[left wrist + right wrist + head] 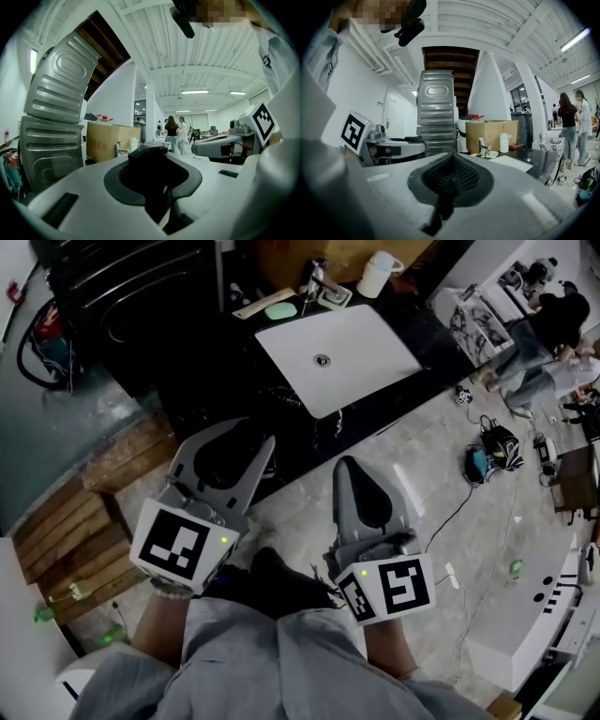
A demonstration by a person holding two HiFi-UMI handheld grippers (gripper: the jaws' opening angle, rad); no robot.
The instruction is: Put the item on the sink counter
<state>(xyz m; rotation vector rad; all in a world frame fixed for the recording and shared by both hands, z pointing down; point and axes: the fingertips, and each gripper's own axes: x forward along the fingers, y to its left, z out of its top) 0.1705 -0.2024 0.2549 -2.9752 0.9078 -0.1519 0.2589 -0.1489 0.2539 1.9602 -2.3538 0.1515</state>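
The black sink counter point(225, 381) with a white basin point(370, 367) lies ahead of both grippers in the head view. My left gripper point(230, 448) is held low in front of the counter's near edge, its jaws partly apart and shut on a black item point(147, 153) whose shape I cannot make out. My right gripper point(350, 472) hangs beside it over the pale floor, jaws shut with nothing between the pads point(451, 176). Each gripper view shows the other gripper off to the side.
A faucet point(317, 279), a green soap point(279, 310) and a white jug point(378, 274) stand at the counter's far edge. Wooden pallets point(66, 521) lie left. Cables and a bag point(497, 451) are on the floor right, with people point(553, 324) beyond. Stacked metal appliances point(436, 112) and a cardboard box point(490, 133) stand behind the counter.
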